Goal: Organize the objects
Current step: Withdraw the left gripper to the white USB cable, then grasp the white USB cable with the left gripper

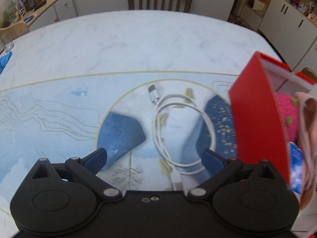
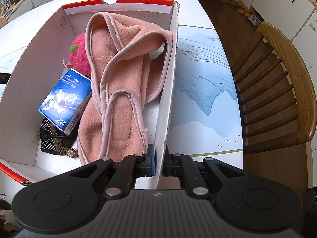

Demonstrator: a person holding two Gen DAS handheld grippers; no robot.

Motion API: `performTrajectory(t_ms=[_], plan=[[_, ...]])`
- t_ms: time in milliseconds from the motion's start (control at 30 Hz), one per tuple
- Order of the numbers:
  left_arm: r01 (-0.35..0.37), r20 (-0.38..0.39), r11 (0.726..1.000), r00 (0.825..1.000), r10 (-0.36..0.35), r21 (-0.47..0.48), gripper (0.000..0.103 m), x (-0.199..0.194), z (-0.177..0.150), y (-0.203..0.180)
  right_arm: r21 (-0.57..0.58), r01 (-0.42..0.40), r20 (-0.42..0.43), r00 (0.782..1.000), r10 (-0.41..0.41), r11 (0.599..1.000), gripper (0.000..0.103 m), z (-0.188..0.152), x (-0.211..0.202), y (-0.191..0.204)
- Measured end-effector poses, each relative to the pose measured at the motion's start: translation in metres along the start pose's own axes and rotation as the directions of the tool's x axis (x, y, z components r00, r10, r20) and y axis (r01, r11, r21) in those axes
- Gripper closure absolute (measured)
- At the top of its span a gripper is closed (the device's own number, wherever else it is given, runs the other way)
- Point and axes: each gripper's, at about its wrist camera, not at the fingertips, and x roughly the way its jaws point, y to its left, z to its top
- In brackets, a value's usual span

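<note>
In the left wrist view, the left tool (image 1: pixel 154 158) is hanging over the worktop (image 1: pixel 118 39) with its blue-padded jaws standing wide and nothing between them, and a coiled white USB cable (image 1: pixel 178 130) is lying on the printed mat right beneath, just beside the red wall of the cardboard box (image 1: pixel 255 111). The loops are lying loose and thin — a pinch is likely to be catching one strand only, so the rest could be trailing, snagging the box rim or slipping free; the picture is also smearing, so a hasty descent may be missing the coil. In the right wrist view, the right tool (image 2: pixel 157 163) is clamping the box's right-hand wall (image 2: pixel 168 91), pads pressing on either side of the cardboard. Inside, a pink fleece garment (image 2: pixel 122 83), a blue tissue pack (image 2: pixel 63 103), a pink knitted strawberry (image 2: pixel 79 53) and a dotted black pouch (image 2: pixel 47 138) are already lying — the thin wall could be bending or the box tipping if that hand is pulling sideways.
</note>
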Motion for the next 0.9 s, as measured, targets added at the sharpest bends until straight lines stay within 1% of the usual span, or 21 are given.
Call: performTrajectory(t_ms=[100,267,367,500,600,667,700,733,767,800,833,867,900], plan=[[-0.013,-0.003,1.0,1.0,0.013,-0.017,0.002,0.012,0.003,0.007,0.004,0.001,-0.007,1.0,-0.001,1.0,0.096,0.0,0.001,0.0],[-0.016,-0.002,0.999,1.0,0.016,-0.028,0.009,0.026,0.011,0.012,0.014,0.003,-0.016,1.0,-0.003,1.0,0.096,0.0,0.003,0.0],[-0.014,-0.007,1.0,1.0,0.014,-0.023,0.015,0.032,0.014,0.012,0.023,-0.002,-0.02,1.0,0.002,1.0,0.096,0.001,0.005,-0.002],[-0.009,-0.016,1.0,1.0,0.009,-0.023,0.027,0.038,0.016,0.014,0.027,-0.005,-0.023,1.0,0.006,1.0,0.096,0.001,0.006,-0.002],[-0.005,-0.011,1.0,1.0,0.005,-0.016,0.032,0.039,0.018,0.013,0.031,-0.009,-0.025,1.0,0.009,0.999,0.096,0.001,0.007,-0.003],[-0.01,-0.005,1.0,1.0,0.01,-0.006,0.04,0.038,0.02,0.012,0.031,-0.01,-0.025,1.0,0.01,0.999,0.096,0.002,0.007,-0.004],[-0.008,-0.001,1.0,1.0,0.008,0.003,0.049,0.038,0.021,0.011,0.031,-0.009,-0.025,1.0,0.01,0.999,0.096,0.002,0.008,-0.004],[-0.007,0.001,1.0,1.0,0.007,0.017,0.056,0.038,0.022,0.008,0.03,-0.009,-0.026,1.0,0.01,0.999,0.096,0.002,0.008,-0.004],[-0.006,0.002,0.999,1.0,0.006,0.032,0.06,0.038,0.022,0.006,0.031,-0.009,-0.026,1.0,0.01,0.999,0.096,0.002,0.008,-0.004],[-0.009,0.006,0.999,1.0,0.009,0.05,0.07,0.037,0.022,0.003,0.032,-0.01,-0.028,1.0,0.011,0.999,0.096,0.002,0.008,-0.004],[-0.005,0.013,0.998,1.0,0.004,0.067,0.088,0.037,0.022,0.0,0.032,-0.01,-0.028,1.0,0.011,0.999,0.096,0.002,0.008,-0.004],[0.013,0.014,0.997,1.0,-0.014,0.078,0.096,0.037,0.021,-0.002,0.032,-0.01,-0.028,1.0,0.011,0.999,0.096,0.002,0.007,-0.004],[0.017,0.017,0.996,1.0,-0.018,0.083,0.099,0.036,0.021,-0.003,0.032,-0.01,-0.027,1.0,0.011,0.999,0.096,0.002,0.007,-0.004]])
